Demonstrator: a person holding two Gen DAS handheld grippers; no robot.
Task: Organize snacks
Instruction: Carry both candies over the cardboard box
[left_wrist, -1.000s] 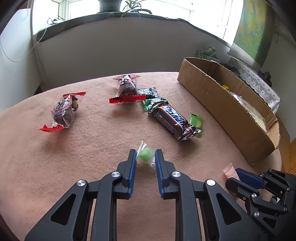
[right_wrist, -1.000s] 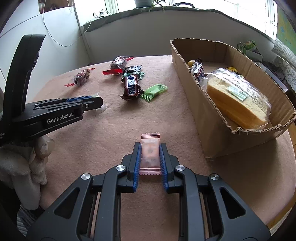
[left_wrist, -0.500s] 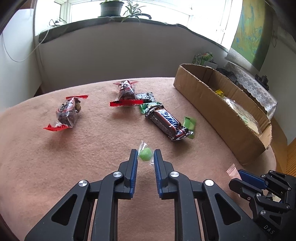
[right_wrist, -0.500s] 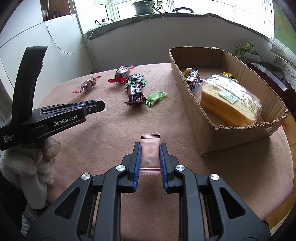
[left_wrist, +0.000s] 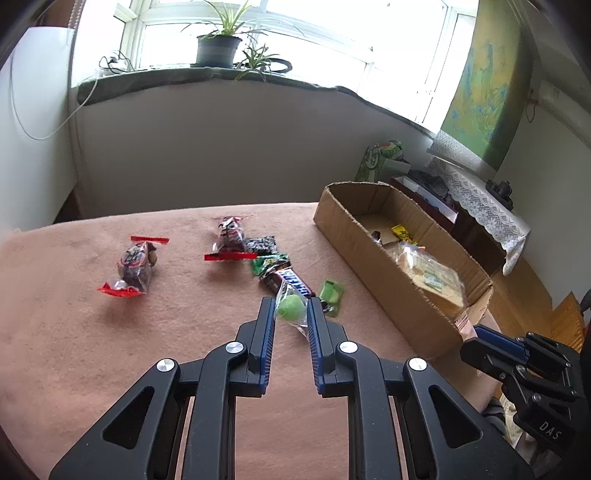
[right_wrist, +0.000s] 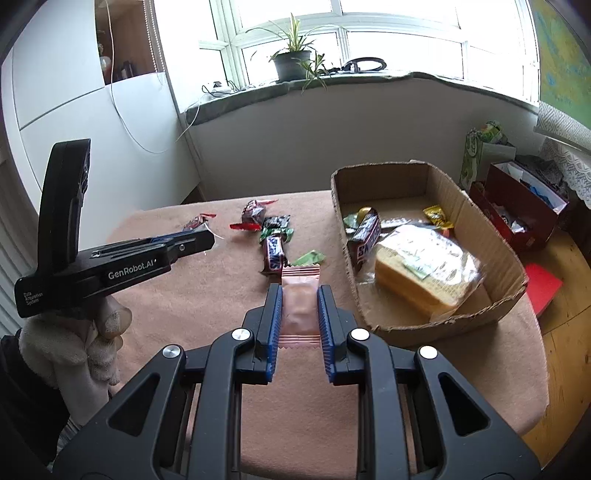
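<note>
Left hand-held gripper (left_wrist: 290, 319) is clamped on a green candy (left_wrist: 291, 308) in clear wrap, held between the blue pads, up off the worktop (left_wrist: 74, 350). Right hand-held gripper (right_wrist: 300, 308) is clamped on a pink sachet (right_wrist: 300, 299), also lifted, pads pressed on both long edges.

Cardboard box (right_wrist: 491, 236) sits ahead and to the right of the right hand-held gripper, open top, near corner ragged. Contents: bagged sliced bread (right_wrist: 424, 273) filling the near half, a Snickers bar (right_wrist: 364, 236) leaning on the left wall, a yellow packet (right_wrist: 437, 216) further back, something yellow-green behind the Snickers that I can't identify. Far end of the box floor is bare.

Loose on the worktop ahead of the left hand-held gripper: a second Snickers bar (left_wrist: 291, 282) right behind the held candy, a green flat sachet (left_wrist: 331, 291) just right of it, a green wrapper (left_wrist: 267, 262) and a dark wrapper (left_wrist: 260, 243) touching behind it, a red-ended chocolate pack (left_wrist: 231, 238) beyond, another red-ended pack (left_wrist: 135, 264) well off to the left.

Potted plant (right_wrist: 293, 61) on the windowsill, far behind everything.
</note>
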